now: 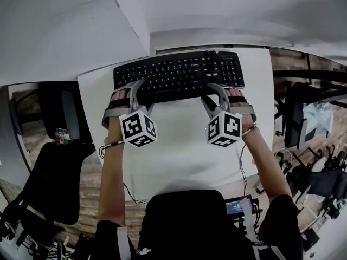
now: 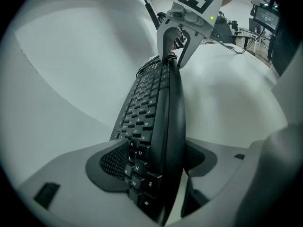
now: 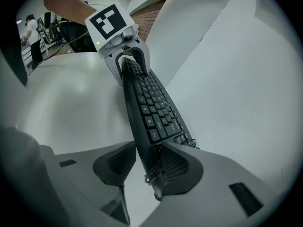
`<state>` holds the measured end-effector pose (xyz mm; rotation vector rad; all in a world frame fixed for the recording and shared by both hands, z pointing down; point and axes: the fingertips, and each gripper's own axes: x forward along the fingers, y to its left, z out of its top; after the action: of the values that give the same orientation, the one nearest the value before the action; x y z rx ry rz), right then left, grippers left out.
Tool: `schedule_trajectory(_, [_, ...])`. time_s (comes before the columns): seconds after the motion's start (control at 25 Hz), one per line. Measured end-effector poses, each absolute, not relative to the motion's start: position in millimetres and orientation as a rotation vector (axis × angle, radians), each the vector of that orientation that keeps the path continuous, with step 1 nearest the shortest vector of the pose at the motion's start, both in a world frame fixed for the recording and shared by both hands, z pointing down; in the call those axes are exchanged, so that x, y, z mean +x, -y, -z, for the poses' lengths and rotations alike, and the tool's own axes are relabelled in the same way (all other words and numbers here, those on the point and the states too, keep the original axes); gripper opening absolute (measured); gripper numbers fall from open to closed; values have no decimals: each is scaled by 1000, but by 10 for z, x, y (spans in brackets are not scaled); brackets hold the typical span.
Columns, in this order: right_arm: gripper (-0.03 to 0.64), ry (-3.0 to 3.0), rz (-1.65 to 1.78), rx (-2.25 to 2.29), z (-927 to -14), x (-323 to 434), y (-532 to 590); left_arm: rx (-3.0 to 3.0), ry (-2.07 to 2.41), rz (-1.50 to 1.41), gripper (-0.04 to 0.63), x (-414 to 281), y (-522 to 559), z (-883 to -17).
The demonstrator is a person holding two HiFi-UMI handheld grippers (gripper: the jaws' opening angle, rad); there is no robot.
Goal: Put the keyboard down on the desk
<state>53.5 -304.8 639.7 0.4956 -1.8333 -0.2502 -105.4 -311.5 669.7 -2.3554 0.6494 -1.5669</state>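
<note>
The left tool (image 1: pixel 142 93) is closed on the left part of a black plastic keyboard (image 1: pixel 179 73). Its own view shows one pad lying on the bottom row of keys and the other against the smooth underside. The right tool (image 1: pixel 212 93) grips the right part the same way, one pad on the key side and one beneath, with a loop of thin dark cable (image 3: pixel 150 174) hanging by the pads.

The keyboard is a full-size board with low matte keys, white legends and a number block at its right end. Its front edge is thick, rounded and slightly glossy. It spans the far part of the white worktop (image 1: pixel 179 145), long side running left to right, keys up, close to the white wall (image 1: pixel 81 26) behind. Both tools hold it by the near long edge, and a jaw sits between that edge and the worktop, so the near edge is raised. Whether the far edge touches the surface cannot be told.

Each tool carries a white cube with black square markers (image 1: pixel 138 128), and bare forearms reach back from them. Black office chairs (image 1: pixel 62 112) stand on a wooden floor at the left.
</note>
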Motion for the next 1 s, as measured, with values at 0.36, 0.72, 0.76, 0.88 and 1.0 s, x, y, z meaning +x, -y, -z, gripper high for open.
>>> schedule_trajectory(0.36, [189, 1831, 198, 490, -6434, 527, 3002, -2403, -585, 1631, 335, -1048, 3042, -6730])
schedule_trajectory(0.72, [202, 1828, 165, 484, -6486, 524, 2979, -2464, -555, 1641, 348, -1037, 2993, -6744])
schedule_trajectory(0.76, [204, 1823, 160, 477, -6506, 524, 2978, -2502, -550, 1639, 353, -1029, 2976, -6745])
schedule_trajectory(0.88, [209, 1824, 149, 486, -6526, 514, 3013, -2639, -590, 1590, 356, -1004, 2976, -6681])
schedule_trajectory(1.0, [209, 1829, 142, 502, -6513, 511, 3046, -2647, -617, 1573, 356, -1015, 3001, -6663])
